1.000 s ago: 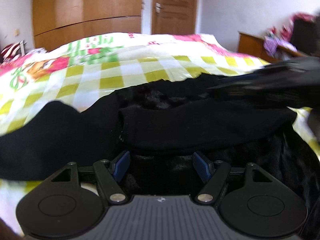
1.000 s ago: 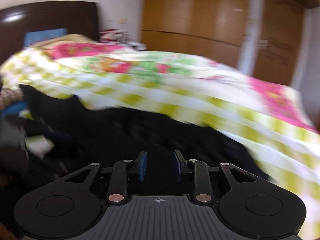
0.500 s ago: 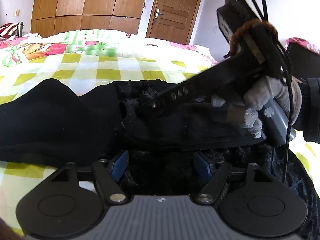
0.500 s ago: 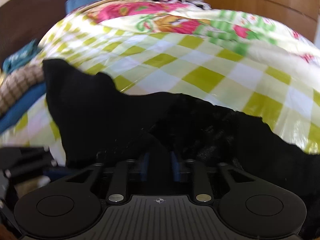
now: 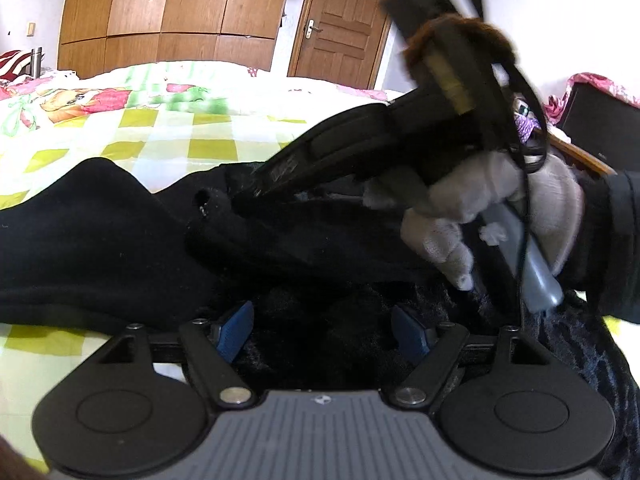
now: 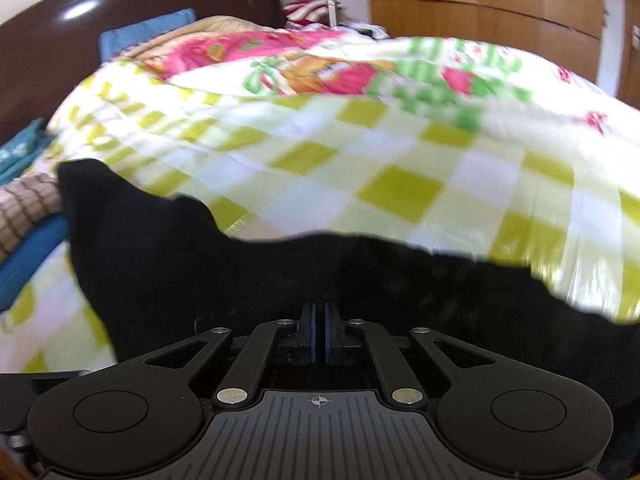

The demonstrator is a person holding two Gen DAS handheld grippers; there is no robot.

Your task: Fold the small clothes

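Note:
A black garment (image 5: 100, 240) lies spread on a yellow-green checked quilt (image 5: 160, 136). My left gripper (image 5: 322, 330) is open, its blue pads low over the garment's fuzzy near part. In the left wrist view my right gripper (image 5: 248, 196), held by a grey-gloved hand (image 5: 480, 208), reaches in from the right with its tip on the garment's upper edge. In the right wrist view the right gripper (image 6: 319, 334) has its blue pads pressed together, and the black garment (image 6: 180, 260) lies around them.
The quilt (image 6: 360, 160) covers a bed with a dark headboard (image 6: 120, 12). Folded blue and brown clothes (image 6: 28, 216) lie at the left in the right wrist view. A wooden wardrobe (image 5: 168, 16) and door (image 5: 340, 20) stand behind the bed.
My right gripper has closed its pads and lifted a little, so more of its top shows in the left wrist view. The left gripper has stayed open in place.

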